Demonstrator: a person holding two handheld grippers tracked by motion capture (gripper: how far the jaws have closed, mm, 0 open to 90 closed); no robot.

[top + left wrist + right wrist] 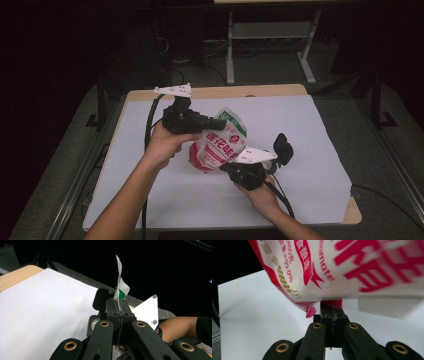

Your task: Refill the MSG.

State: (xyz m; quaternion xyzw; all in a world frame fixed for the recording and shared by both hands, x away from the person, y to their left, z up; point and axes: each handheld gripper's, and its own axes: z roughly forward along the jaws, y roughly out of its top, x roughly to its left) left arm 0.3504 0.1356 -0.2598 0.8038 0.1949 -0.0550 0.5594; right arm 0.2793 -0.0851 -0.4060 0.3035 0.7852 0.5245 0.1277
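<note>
One pouch (218, 142), white plastic with red and pink lettering and a green patch near its upper end, held above the counter (150, 200) near the middle of the white sheet (310, 150) that covers it. In the high view the pouch hangs between the two grippers, its green-marked end toward the far side and its rounded red-edged end toward the person.

Left gripper (220, 121): black, held in the person's left hand (167, 142), jaws clenched on the upper edge of the pouch. In the left gripper view (119, 308) the thin edge of the pouch (120, 282) stands upright out of the closed jaws, a flash of green showing just above them.

Right gripper (226, 167): black, held in the right hand (260, 192), with a grey three-cornered plate (256, 155) on top. In the right gripper view (331, 311) the jaws are pressed together under the pouch (352, 267), pinching its lower red-bordered edge; the print above them is blurred.

A second three-cornered plate (175, 90) sits on top of the left gripper. Black cables (149, 120) trail from both grippers toward the near edge of the counter. The counter's wooden top shows bare along the far edge and at the near right corner. Beyond it, grey floor and the legs of a light metal frame (230, 55) stand in dim surroundings.
</note>
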